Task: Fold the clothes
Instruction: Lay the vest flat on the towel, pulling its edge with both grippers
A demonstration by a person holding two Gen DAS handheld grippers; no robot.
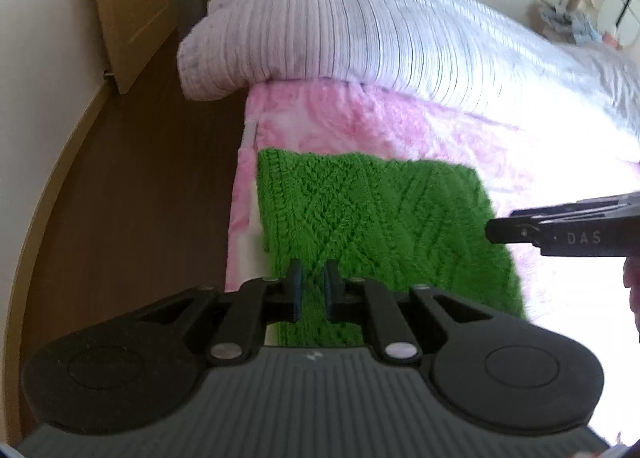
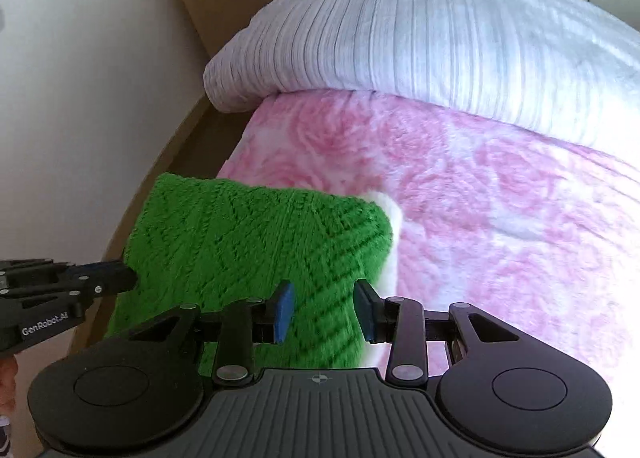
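Mostly we see bed: a pink rose-patterned blanket [image 2: 460, 185] fills the centre and right of both views, and a thick striped duvet [image 2: 420, 29] is heaped across the upper half, its bulging end overhanging the blanket's edge at upper centre. Dark wooden floor [image 1: 132, 193] runs down the left of the left wrist view, beside a pale wall [image 2: 80, 105] and a light wooden door [image 1: 128, 5] at upper left. On the blanket, near the bed's left edge, lies our green cable-knit garment [image 1: 368, 217], folded into a rough rectangle that sits at lower centre in the left view and lower left in the right view. Our left gripper [image 1: 313, 284] hangs over the garment's near edge with its blue pads drawn close, a narrow gap between them showing green knit; whether they pinch any fabric we cannot tell. Our right gripper [image 2: 326, 308] hovers over the garment's right-hand corner with its jaws clearly apart and nothing clamped between them.
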